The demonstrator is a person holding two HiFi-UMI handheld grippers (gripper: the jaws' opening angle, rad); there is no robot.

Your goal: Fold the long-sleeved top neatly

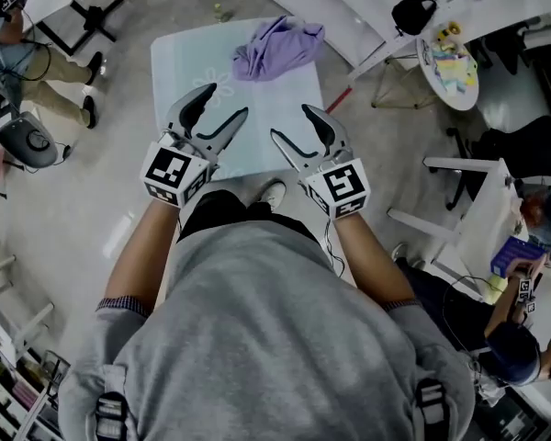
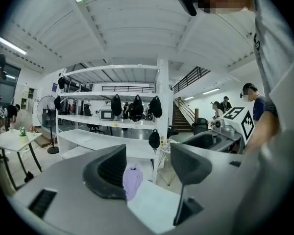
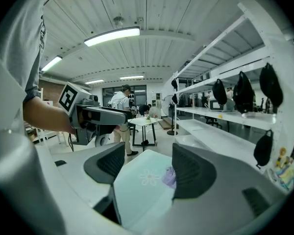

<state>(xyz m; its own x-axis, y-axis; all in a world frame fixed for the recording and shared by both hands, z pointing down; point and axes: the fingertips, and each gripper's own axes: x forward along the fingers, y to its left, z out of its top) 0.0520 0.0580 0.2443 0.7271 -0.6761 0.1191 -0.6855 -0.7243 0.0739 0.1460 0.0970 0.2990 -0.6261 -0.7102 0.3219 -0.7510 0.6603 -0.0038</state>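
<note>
Both forearms reach forward side by side, the left gripper [image 1: 219, 120] and the right gripper [image 1: 294, 125] held near each other at similar height, each with jaws spread wide and nothing between them.

The person wears a grey sweatshirt [image 1: 266, 338] whose sleeves end above the forearms, with a checked cuff [image 1: 124, 306] showing at each edge; two black straps [image 1: 110, 416] with buckles lie over the shoulders; below the hem are black legwear [image 1: 222, 209] and a white shoe [image 1: 273, 193]. The left gripper [image 1: 225, 104] and the right gripper [image 1: 289, 122] have smooth pale grey shells and curved jaws lined with black ribbed pads [image 2: 110, 168]; each carries a white marker cube [image 1: 174, 173] printed with black squares; a thin dark cable [image 1: 333, 251] runs beside the right forearm.
</note>
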